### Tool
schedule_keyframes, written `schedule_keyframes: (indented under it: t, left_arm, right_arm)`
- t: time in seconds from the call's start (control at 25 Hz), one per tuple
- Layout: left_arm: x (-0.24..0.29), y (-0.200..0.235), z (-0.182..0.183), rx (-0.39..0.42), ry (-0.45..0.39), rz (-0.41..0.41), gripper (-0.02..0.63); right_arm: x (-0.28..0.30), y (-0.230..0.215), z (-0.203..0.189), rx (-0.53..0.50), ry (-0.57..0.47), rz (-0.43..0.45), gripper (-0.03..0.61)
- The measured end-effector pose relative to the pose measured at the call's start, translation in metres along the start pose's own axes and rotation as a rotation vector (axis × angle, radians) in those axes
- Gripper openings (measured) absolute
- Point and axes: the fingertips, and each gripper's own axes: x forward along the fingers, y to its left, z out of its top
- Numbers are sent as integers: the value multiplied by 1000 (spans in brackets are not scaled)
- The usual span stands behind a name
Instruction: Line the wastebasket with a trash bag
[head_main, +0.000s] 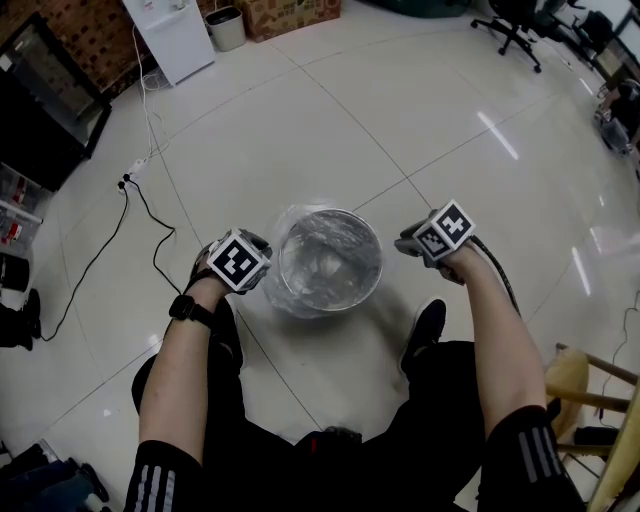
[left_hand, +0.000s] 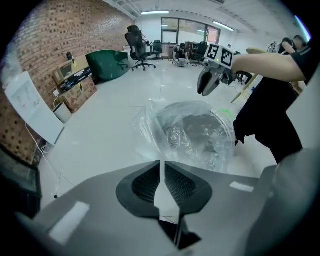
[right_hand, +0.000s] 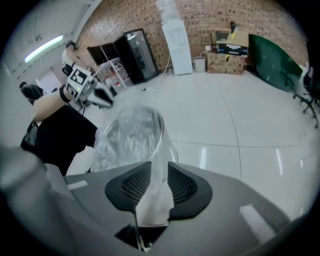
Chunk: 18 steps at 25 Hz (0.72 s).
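A round metal wastebasket (head_main: 330, 262) stands on the tiled floor between my feet, with a clear trash bag (head_main: 292, 296) pushed inside and draped over its rim. My left gripper (head_main: 258, 272) hangs just left of the basket; in the left gripper view its jaws (left_hand: 160, 169) are together with only a thin slit, nothing seen between them, and the bag (left_hand: 192, 132) lies ahead. My right gripper (head_main: 408, 243) is at the basket's right side. Its jaws (right_hand: 155, 175) stand apart, with a strip of the bag's film (right_hand: 159, 150) running loosely between them.
A black cable (head_main: 140, 212) trails across the floor at the left toward a power strip. A white appliance (head_main: 170, 35) and a dark cabinet (head_main: 45, 100) stand at the back left. A wooden chair (head_main: 592, 398) is at my right, an office chair (head_main: 512, 25) far back.
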Motion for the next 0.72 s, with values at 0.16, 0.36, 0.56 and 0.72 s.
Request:
schedule_keyframes:
  t: [0.16,0.36,0.56,0.72]
  left_arm:
    - [0,11,5,42,10,55,-6]
    - [2,22,17,56,9,42,-6]
    - [14,13,33,98,2,-50,-6]
    - [20,6,43,110,-16,-109,-6]
  right_arm:
    - [-2,4,51,76,-195,9,123]
    - [19,8,74,68,-200,-8,155]
    - [30,5,83,52,-187,-35,164]
    - [42,8,79,44,-148,-4,172]
